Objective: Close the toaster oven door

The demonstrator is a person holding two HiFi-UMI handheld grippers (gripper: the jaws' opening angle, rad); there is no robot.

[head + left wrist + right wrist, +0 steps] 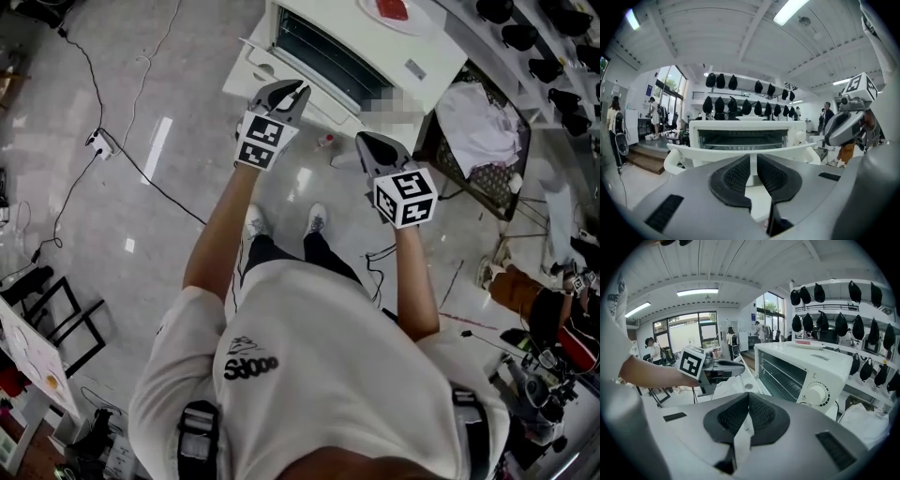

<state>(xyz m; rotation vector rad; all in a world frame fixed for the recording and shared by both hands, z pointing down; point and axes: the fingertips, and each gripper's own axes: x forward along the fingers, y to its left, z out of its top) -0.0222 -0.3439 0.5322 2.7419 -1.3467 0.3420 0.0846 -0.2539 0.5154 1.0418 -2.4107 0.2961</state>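
Glossy grey floor (169, 131) fills the room's left side, crossed by a black cable (131, 159) that runs to a power strip (97, 142). Next comes the left gripper (298, 92), at the front edge of the dropped door (262, 52), its jaws a slim crack apart with the white door handle (703, 151) just beyond their tips. Behind stands the white toaster oven (375, 42), open, its wire rack showing. Right of it the right gripper (366, 142) hangs over the floor, jaws tip to tip and empty. Farther right are a wire crate (469, 183) of white cloth and shelves (562, 56) of dark caps.
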